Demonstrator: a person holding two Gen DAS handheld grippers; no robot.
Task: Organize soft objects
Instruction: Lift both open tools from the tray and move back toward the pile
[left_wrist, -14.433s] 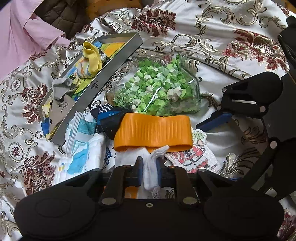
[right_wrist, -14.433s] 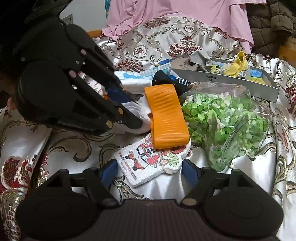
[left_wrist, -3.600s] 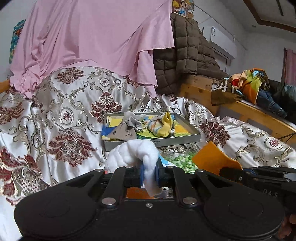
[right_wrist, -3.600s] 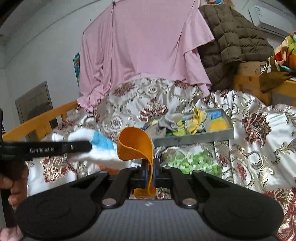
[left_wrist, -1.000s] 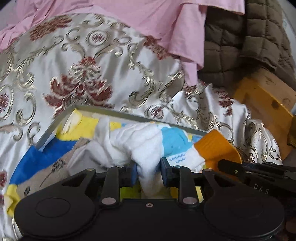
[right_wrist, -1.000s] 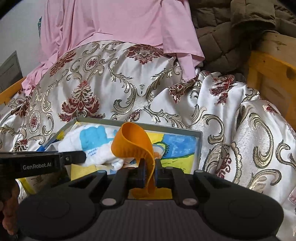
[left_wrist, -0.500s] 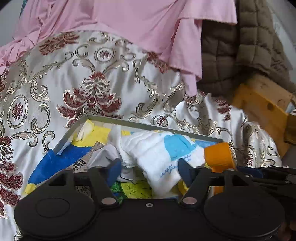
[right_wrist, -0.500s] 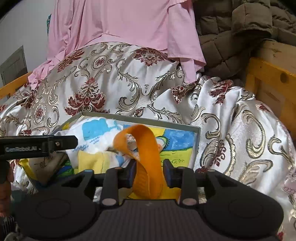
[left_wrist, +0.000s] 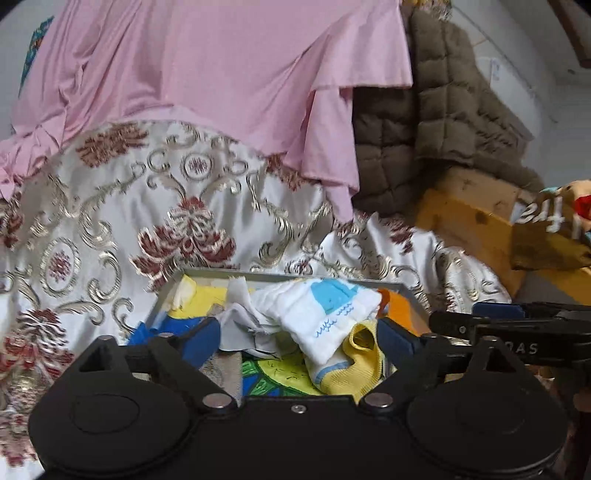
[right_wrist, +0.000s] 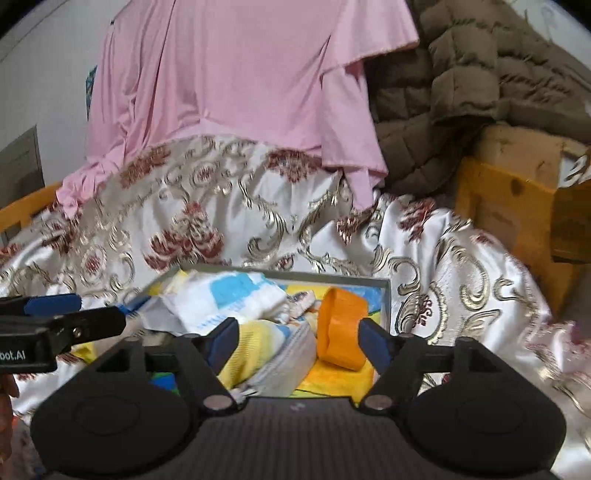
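Note:
A grey tray (left_wrist: 288, 275) (right_wrist: 386, 295) lies on the patterned bedspread and holds soft things. A white cloth with blue print (left_wrist: 317, 310) (right_wrist: 221, 299) lies on top of them. An orange band (right_wrist: 341, 332) rests curled at the tray's right end, and its edge shows in the left wrist view (left_wrist: 397, 308). A yellow sock (left_wrist: 360, 363) and a grey cloth (left_wrist: 240, 325) lie beside the white cloth. My left gripper (left_wrist: 297, 338) is open and empty, just above the tray. My right gripper (right_wrist: 297, 341) is open and empty, its fingers either side of the band without touching it.
The bedspread (left_wrist: 110, 236) rises behind the tray. A pink cloth (left_wrist: 203, 81) and a brown quilted jacket (left_wrist: 424, 122) hang at the back. A wooden bed frame (right_wrist: 498, 199) stands at the right. The other gripper shows at the right (left_wrist: 517, 328) and at the left (right_wrist: 55, 325).
Both grippers have opened wider and drawn back from the tray. The white cloth and the orange band, held a second ago, now lie loose in the tray.

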